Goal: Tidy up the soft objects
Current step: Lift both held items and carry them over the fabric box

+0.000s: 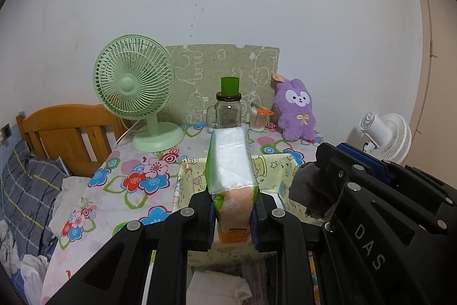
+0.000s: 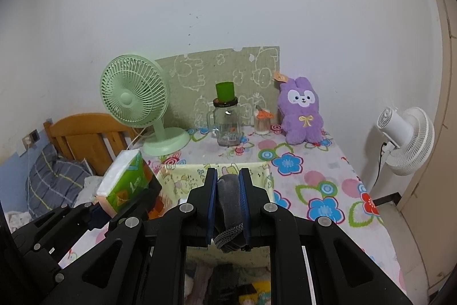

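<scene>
My left gripper [image 1: 232,207] is shut on a green and orange tissue pack [image 1: 231,170], held above a pale yellow fabric basket [image 1: 285,159]. The pack also shows in the right wrist view [image 2: 125,182]. My right gripper [image 2: 228,205] is shut on a rolled dark grey sock [image 2: 228,202], over the same basket [image 2: 188,173]. The sock also shows in the left wrist view [image 1: 308,187]. A purple plush rabbit [image 1: 297,110] sits at the back right of the table, also in the right wrist view [image 2: 302,113].
On the flowered tablecloth [image 2: 314,176] stand a green desk fan [image 1: 134,87], a glass jar mug with a green cup on it [image 1: 228,107] and a cotton swab holder [image 1: 258,119]. A white fan [image 2: 405,139] stands right of the table. A bed with a wooden headboard [image 1: 65,130] is left.
</scene>
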